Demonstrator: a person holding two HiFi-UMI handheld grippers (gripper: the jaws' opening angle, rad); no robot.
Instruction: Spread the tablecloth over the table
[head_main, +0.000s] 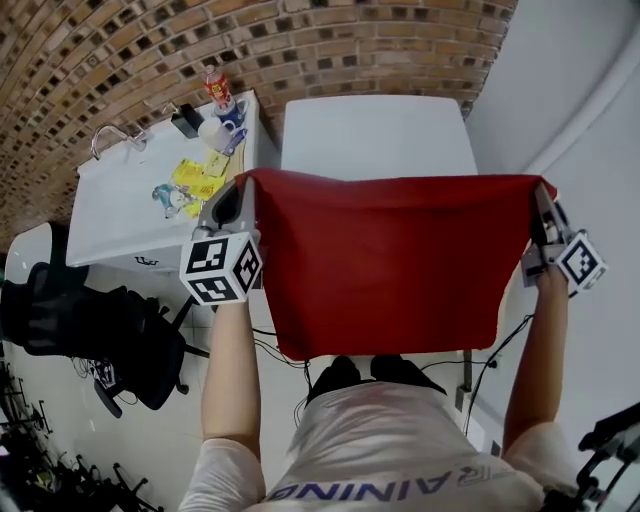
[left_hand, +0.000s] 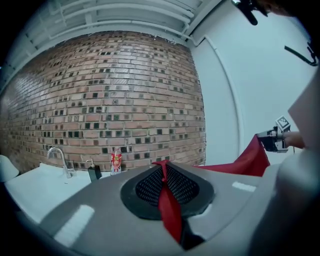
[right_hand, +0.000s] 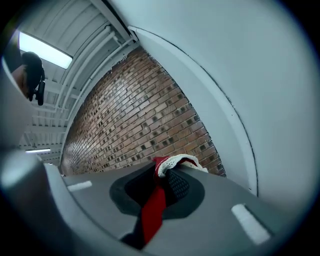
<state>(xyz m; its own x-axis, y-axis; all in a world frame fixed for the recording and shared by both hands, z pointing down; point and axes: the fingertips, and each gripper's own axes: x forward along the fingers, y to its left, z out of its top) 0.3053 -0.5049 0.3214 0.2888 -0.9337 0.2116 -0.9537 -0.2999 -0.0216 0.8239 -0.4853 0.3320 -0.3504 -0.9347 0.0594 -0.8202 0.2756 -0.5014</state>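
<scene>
above the near edge of the white table (head_main: 375, 135), the red tablecloth (head_main: 390, 260) hangs stretched between the two grippers. its top hem is drawn nearly straight from one corner to the other. the left gripper (head_main: 238, 192) has its jaws closed together on the cloth's upper left corner. in the left gripper view a thin fold of red fabric runs down between the dark pads (left_hand: 146, 187). the right gripper (head_main: 541, 205) pinches the upper right corner the same way, jaws pressed together on the fabric. the right gripper view shows a bit of white lace trim (right_hand: 179, 160) bunched at the jaw tips. from the hem the sheet falls in front of the person's legs, its lower edge free and slightly slanted. it hides the near part of the tabletop from the head view, and whether it touches the table cannot be told.

to the left stands a white counter (head_main: 120, 215) with a faucet (head_main: 108, 135) near its far left corner. at its far right corner are a bottle (head_main: 215, 85) with a red label, a white mug (head_main: 213, 132) and a small black object (head_main: 186, 122). yellow papers (head_main: 200, 178) lie by its right edge. a black office chair (head_main: 110, 335) sits off the counter's near edge, and a brick wall (head_main: 150, 50) runs behind both.
</scene>
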